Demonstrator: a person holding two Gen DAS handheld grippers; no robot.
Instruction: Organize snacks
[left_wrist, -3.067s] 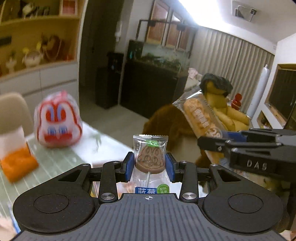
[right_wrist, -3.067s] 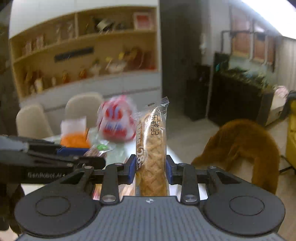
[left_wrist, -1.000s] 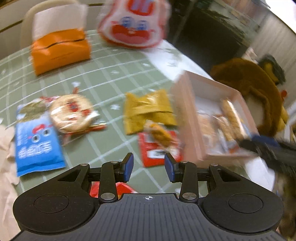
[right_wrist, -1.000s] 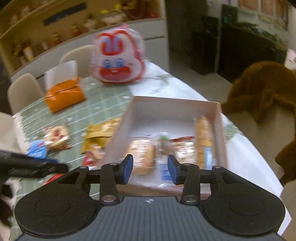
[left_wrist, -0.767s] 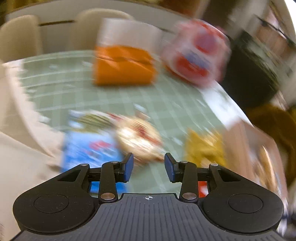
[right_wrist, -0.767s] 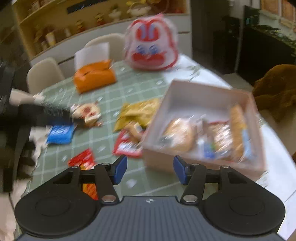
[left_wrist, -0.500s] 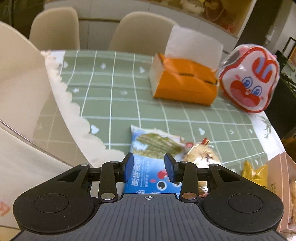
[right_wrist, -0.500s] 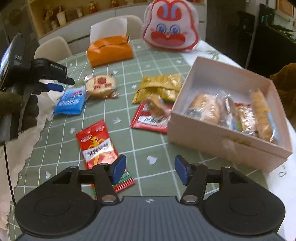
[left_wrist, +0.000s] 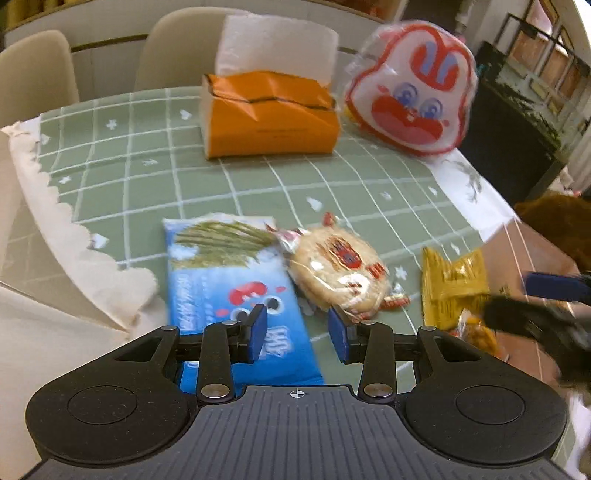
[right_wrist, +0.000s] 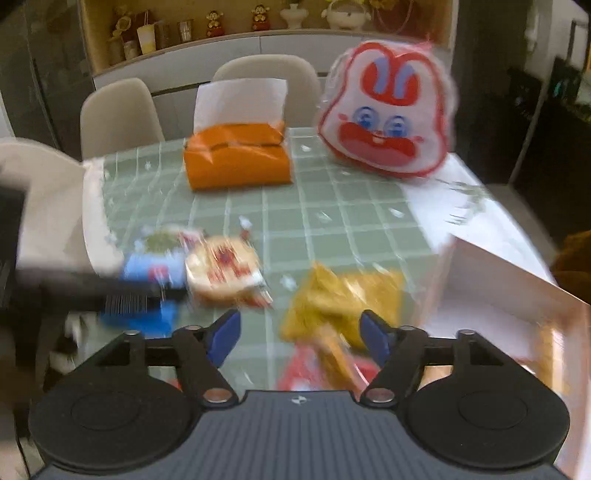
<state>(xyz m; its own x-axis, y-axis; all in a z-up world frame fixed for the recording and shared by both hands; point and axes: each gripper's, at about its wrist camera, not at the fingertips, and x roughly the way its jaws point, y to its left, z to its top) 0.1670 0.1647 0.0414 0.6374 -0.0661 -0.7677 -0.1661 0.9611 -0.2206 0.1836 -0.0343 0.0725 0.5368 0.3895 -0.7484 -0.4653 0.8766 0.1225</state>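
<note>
My left gripper (left_wrist: 298, 332) is open and empty, low over the green tablecloth. Under its tips lie a blue snack packet (left_wrist: 221, 280) and a round cracker packet (left_wrist: 336, 273). A yellow packet (left_wrist: 454, 288) lies to their right, beside the pink box (left_wrist: 517, 251). My right gripper (right_wrist: 299, 339) has its jaws opening with nothing held; the yellow packet (right_wrist: 343, 299) and a red packet (right_wrist: 306, 373) lie on the table below them. The pink box's wall (right_wrist: 498, 280) is at the right. The left gripper (right_wrist: 129, 295) shows blurred over the blue packet (right_wrist: 155, 273), next to the cracker packet (right_wrist: 221, 273).
An orange tissue box (left_wrist: 269, 122) and a rabbit-face bag (left_wrist: 410, 88) stand at the table's far side. Beige chairs (right_wrist: 118, 114) stand behind them. The tablecloth's scalloped edge (left_wrist: 74, 229) runs along the left. A brown plush (left_wrist: 554, 221) sits beyond the box.
Both grippers, which held snacks three seconds ago, are empty and have swung from the box toward the loose packets. The left came closer to the blue packet; the right jaws widened.
</note>
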